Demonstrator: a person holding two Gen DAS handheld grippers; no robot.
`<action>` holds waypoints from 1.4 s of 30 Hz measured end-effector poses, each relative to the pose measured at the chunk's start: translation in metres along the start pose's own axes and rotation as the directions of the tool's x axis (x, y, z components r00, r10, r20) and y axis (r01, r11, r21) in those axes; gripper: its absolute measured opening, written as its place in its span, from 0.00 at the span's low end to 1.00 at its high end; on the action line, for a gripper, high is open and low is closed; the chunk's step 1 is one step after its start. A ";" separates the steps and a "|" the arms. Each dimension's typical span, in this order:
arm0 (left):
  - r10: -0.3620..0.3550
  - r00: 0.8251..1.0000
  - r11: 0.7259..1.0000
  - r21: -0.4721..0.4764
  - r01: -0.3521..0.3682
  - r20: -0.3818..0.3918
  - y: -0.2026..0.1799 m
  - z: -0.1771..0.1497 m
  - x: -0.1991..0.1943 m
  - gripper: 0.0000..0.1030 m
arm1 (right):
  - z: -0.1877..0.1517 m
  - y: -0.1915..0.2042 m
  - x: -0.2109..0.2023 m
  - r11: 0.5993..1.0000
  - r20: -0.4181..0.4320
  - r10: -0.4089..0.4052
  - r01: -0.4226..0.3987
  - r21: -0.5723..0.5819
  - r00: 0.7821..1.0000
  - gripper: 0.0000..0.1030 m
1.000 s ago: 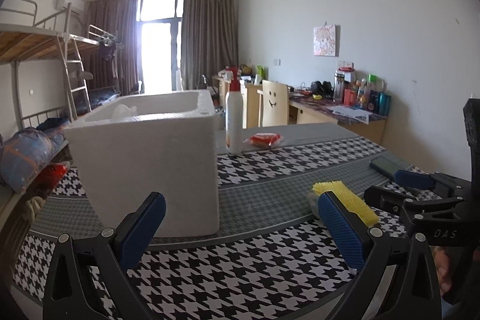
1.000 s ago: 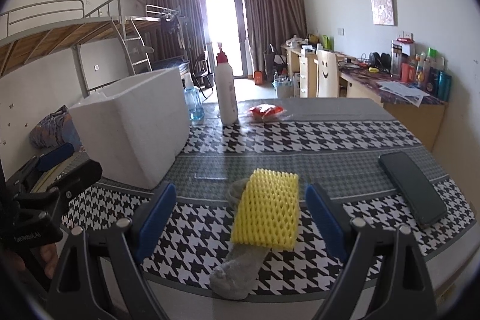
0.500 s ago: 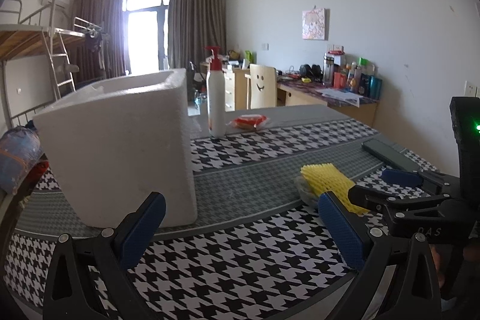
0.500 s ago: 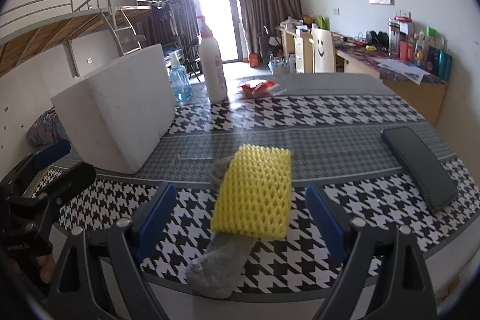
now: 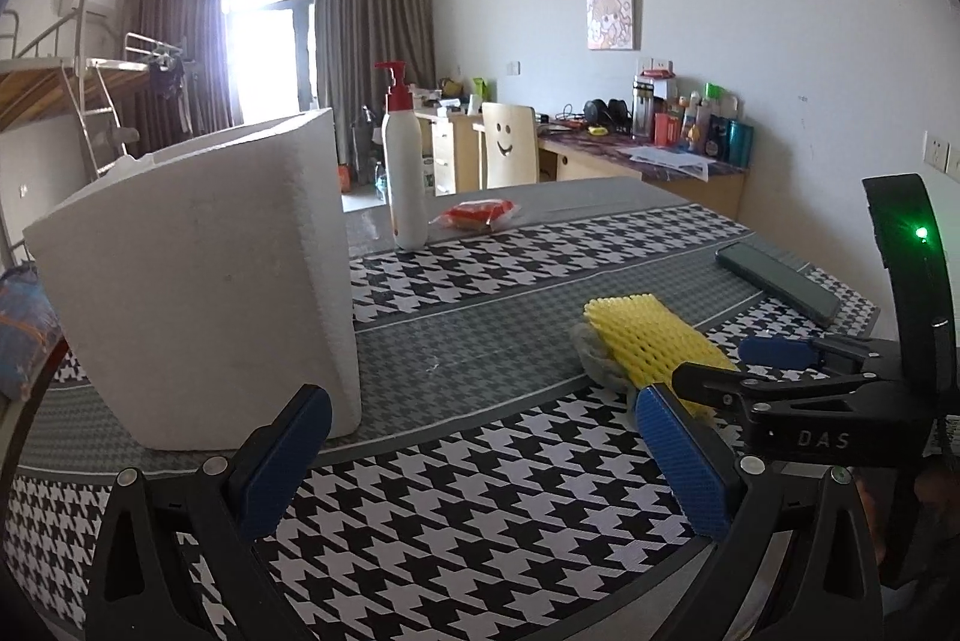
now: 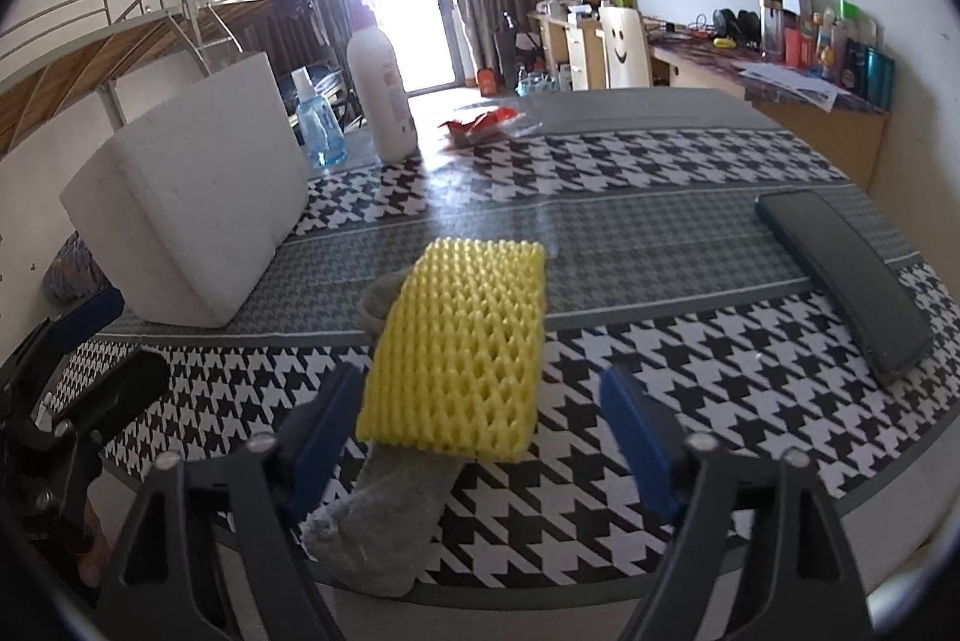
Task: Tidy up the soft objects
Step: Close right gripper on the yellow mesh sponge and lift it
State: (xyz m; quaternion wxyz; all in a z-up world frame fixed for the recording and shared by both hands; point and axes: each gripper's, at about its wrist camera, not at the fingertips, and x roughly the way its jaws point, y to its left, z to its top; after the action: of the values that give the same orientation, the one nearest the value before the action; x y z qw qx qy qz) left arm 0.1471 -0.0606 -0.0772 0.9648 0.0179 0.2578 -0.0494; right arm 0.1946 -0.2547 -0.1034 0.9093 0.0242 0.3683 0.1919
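Left wrist view: the left claw [image 5: 480, 452] hangs released above the houndstooth table [image 5: 480, 521], its blue pads spread wide with nothing between them. Just ahead to its left stands a white foam box [image 5: 204, 293], open at the top. To the right lies the yellow foam net sleeve [image 5: 651, 341] on top of a grey sock [image 5: 591, 356], and the right claw [image 5: 729, 365] reaches in around the sleeve's near end. Farther back stand a white pump bottle [image 5: 405, 173] and a red snack packet [image 5: 477, 213]; a dark phone [image 5: 777, 281] lies well apart to the right.

Right wrist view: the right claw [image 6: 480, 437] is also released, its pads flanking the near end of the foam net sleeve [image 6: 459, 350] without clearly touching it. The sleeve rests across the grey sock [image 6: 384, 521], whose toe hangs close to the table's front edge. The foam box [image 6: 192, 203] sits to the left, with a blue bottle [image 6: 315, 119] behind it.

The sleeve looks very light, springy and easily crushed; a pinch across its width near the front end should hold it, though the mesh will squash and may spring loose. The sock beneath is limp and may drag along, so a clean lift probably needs the pads to stay above it.
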 end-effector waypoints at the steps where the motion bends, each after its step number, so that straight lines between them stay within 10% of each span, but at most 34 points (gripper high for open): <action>1: -0.002 1.000 1.000 0.000 0.002 -0.003 0.000 -0.001 0.001 0.99 | 0.000 -0.001 0.002 1.000 -0.004 0.000 0.000 0.002 1.000 0.77; 16: -0.029 0.999 0.999 0.032 0.030 -0.042 -0.014 -0.003 0.011 0.99 | -0.004 -0.009 0.010 0.997 -0.046 0.073 -0.071 0.037 0.996 0.23; 42: -0.121 0.985 0.989 0.066 0.130 -0.122 -0.055 0.000 0.033 0.99 | -0.005 -0.039 -0.025 0.992 0.047 0.038 -0.043 0.115 0.998 0.21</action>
State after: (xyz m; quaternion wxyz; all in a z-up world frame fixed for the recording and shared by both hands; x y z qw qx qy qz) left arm 0.1699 -0.1177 -0.0938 0.9415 0.0401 0.3129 -0.1186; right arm 0.1879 -0.3005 -0.0980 0.9103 0.0888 0.3579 0.1881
